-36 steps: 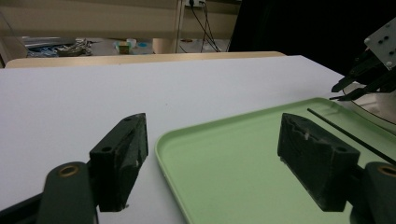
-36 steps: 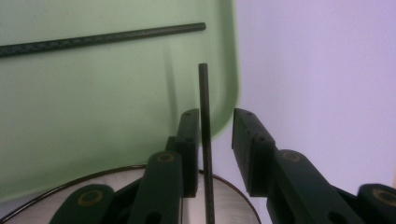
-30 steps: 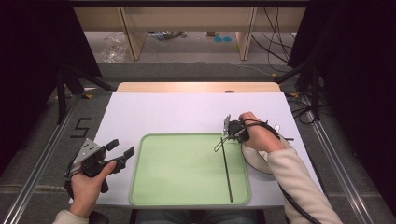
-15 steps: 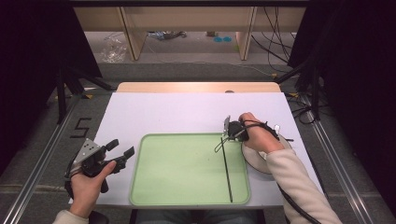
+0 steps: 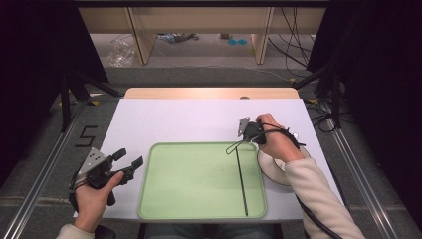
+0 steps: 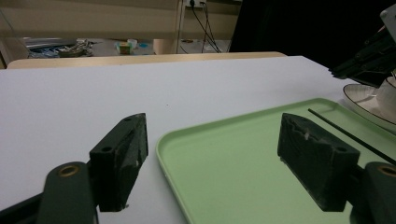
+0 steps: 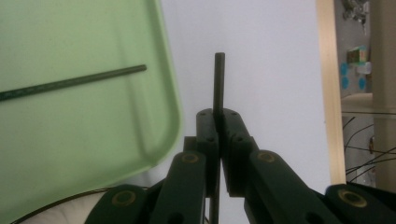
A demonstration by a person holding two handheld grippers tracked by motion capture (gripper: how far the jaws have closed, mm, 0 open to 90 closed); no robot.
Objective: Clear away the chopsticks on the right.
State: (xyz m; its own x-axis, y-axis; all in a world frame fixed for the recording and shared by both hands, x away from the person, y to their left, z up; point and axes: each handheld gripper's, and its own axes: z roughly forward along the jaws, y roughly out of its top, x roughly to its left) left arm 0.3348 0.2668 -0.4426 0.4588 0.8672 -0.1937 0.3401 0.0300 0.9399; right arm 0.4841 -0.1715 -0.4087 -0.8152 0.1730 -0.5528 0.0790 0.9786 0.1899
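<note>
The white worktop (image 5: pixel 189 124) is covered at its near middle by a green tray (image 5: pixel 199 179). Just right of the tray a white plate (image 5: pixel 272 169) is seen. One black stick (image 5: pixel 241 174) is laid inside the tray. The left claw (image 5: pixel 130 160), released, is held left of the tray. The right claw (image 7: pixel 218 119) is clenched on a second black stick (image 7: pixel 219 79) beyond the tray's corner.

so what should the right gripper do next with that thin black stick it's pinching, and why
Probably carry it a little way over the light green plastic tray and lay it beside the other thin black stick lying there. The right gripper is shut on its own thin black stick, poised just past the tray's corner, while the left gripper waits open at the opposite edge.
</note>
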